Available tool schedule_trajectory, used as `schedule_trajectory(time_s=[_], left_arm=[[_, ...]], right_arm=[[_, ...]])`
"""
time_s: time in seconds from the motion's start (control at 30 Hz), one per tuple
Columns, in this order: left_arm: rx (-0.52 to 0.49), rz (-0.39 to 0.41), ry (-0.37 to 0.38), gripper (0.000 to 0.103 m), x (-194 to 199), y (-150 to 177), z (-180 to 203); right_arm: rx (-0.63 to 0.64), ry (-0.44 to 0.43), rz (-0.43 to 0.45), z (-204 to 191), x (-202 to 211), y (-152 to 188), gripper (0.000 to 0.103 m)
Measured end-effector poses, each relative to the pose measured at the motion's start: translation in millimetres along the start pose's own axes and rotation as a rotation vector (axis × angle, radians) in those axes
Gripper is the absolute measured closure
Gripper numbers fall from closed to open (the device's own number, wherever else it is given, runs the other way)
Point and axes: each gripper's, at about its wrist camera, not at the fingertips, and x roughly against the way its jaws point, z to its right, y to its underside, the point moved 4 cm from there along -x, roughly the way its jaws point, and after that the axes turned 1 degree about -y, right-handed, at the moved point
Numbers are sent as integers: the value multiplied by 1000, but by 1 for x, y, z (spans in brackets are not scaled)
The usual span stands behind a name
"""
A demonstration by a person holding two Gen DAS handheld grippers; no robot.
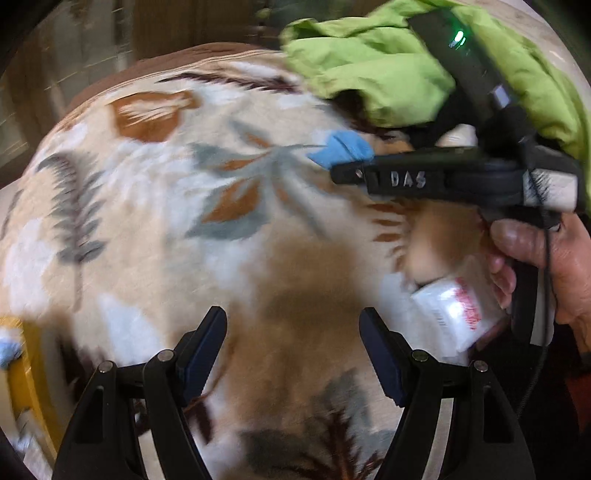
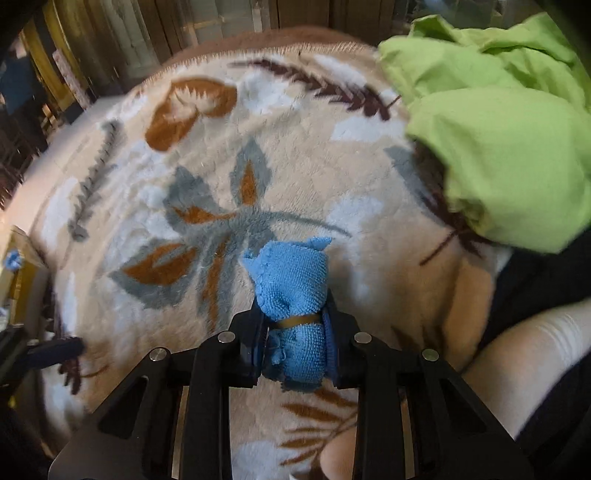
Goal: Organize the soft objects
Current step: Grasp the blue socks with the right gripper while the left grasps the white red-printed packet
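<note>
A rolled blue towel [image 2: 293, 291] bound by a brown band sits between the pads of my right gripper [image 2: 295, 321], which is shut on it, just above a leaf-patterned plush blanket [image 2: 221, 192]. From the left wrist view the same right gripper [image 1: 343, 171] reaches in from the right, with the blue towel [image 1: 341, 147] sticking out beyond its tip. My left gripper [image 1: 293, 350] stands open over the blanket [image 1: 166, 221] with nothing between its fingers. A crumpled lime-green cloth [image 2: 498, 140] lies at the blanket's far right; the green cloth [image 1: 388, 66] also shows top right in the left wrist view.
A white plastic packet with red print [image 1: 456, 314] lies near the person's hand [image 1: 546, 266] at right. A yellow object [image 1: 26, 373] stands at the blanket's left edge. A pale cushion-like shape [image 2: 524, 365] lies at lower right. Wooden slats [image 2: 229, 22] run behind the blanket.
</note>
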Motion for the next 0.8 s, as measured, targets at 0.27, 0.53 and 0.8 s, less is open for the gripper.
schedule_trajectory(time_s=[0.27,0.53,0.8], left_arm=[[-369,-26,266,29,-16,-3,77],[-572,-82,296,29,-42,5,124],[-626,-129,290,29,-70,13,154]], right_arm=[[-45,-36,97,16,76,15,77],[-132,-72,158,38,113,35,77],[-177,-101,173,46,108,40,77]])
